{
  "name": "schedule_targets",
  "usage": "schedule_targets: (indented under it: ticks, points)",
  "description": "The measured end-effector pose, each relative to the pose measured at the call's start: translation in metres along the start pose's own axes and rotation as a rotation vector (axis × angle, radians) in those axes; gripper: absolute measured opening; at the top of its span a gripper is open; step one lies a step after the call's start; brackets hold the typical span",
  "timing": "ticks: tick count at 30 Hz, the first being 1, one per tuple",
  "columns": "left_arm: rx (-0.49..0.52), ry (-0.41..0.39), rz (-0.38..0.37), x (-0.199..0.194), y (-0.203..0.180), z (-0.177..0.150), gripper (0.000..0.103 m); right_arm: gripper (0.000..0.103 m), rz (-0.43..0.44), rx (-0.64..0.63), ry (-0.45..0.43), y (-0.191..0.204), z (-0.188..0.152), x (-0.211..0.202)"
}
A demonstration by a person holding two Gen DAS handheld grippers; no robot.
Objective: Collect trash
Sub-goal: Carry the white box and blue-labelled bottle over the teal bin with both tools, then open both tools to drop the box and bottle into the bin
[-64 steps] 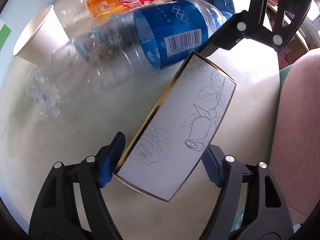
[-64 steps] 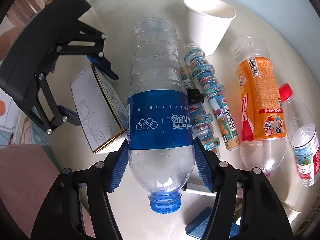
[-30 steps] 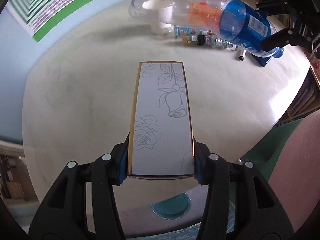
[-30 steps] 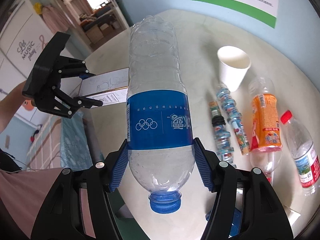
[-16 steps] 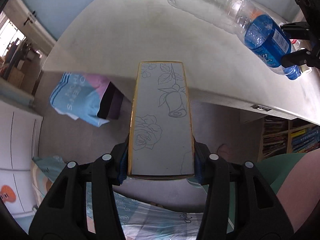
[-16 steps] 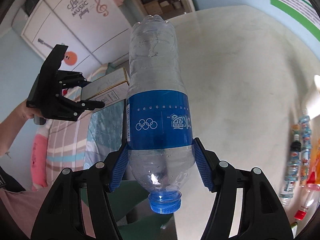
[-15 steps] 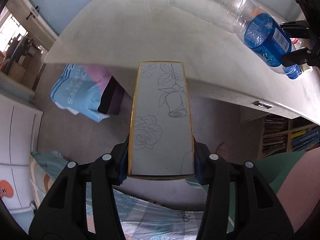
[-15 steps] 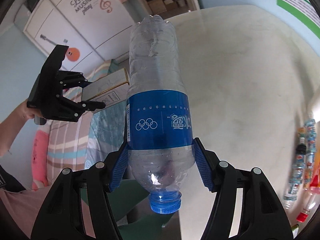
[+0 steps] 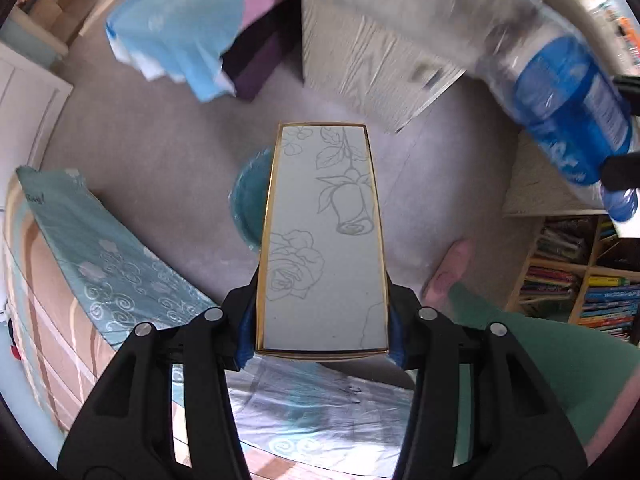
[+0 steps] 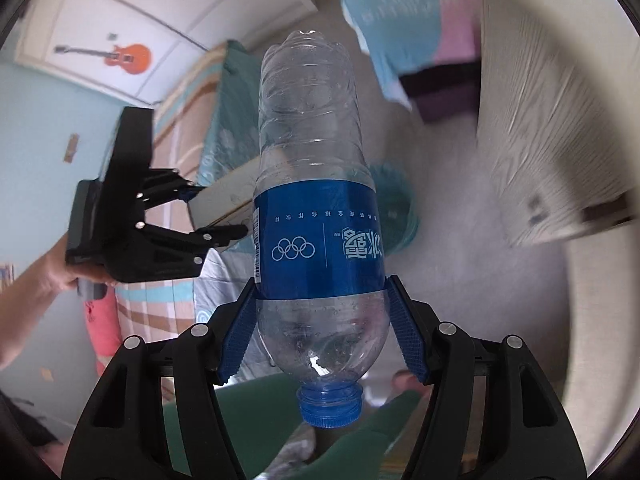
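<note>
Left claw (image 9: 322, 334): closed on a flat box (image 9: 324, 236), blue pads pressed against its two long sides near the rear end. The box face is pale grey with a gold border and line drawings of roses; no lettering can be read on it. It projects straight ahead of the claw, pointing down at the floor.

Right claw (image 10: 320, 330): closed on a clear plastic bottle (image 10: 316, 200), pads gripping just behind the blue label. The blue cap (image 10: 330, 406) points back toward the camera, the base away from it. The label carries five white interlocked rings, a row of small white characters and larger Chinese characters, seen upside down; a barcode runs along its left edge.

Beyond the box tip, a round teal bin (image 9: 250, 200) stands on grey carpet (image 9: 168, 152), partly hidden behind the box. In the right view the same bin (image 10: 394, 208) shows just right of the bottle.

Left of the claws lies a bed (image 9: 104, 264) with a teal patterned cover. Ahead and to the right is the blurred edge of a pale cabinet (image 9: 376, 52). Open carpet surrounds the bin.
</note>
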State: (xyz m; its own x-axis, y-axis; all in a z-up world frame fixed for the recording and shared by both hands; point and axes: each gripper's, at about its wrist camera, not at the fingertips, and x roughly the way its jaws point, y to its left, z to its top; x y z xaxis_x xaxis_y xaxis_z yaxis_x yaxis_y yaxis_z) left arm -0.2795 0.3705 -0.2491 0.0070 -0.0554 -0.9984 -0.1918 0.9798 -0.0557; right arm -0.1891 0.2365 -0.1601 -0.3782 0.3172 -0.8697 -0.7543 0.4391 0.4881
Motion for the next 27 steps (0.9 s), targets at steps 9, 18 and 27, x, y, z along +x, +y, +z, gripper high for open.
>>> schedule_targets:
  ticks: [9, 18, 27]
  points:
    - [-0.025, 0.156, -0.043, 0.171, 0.075, 0.008, 0.047, 0.063, -0.068, 0.146, 0.216, -0.06, 0.051, 0.226]
    - [-0.022, 0.247, -0.044, 0.282, 0.098, 0.031, 0.049, 0.064, -0.07, 0.283, 0.393, -0.1, 0.078, 0.364]
    - [-0.028, 0.279, -0.001, 0.299, 0.096, 0.03, 0.083, 0.084, -0.09, 0.238, 0.387, -0.107, 0.078, 0.373]
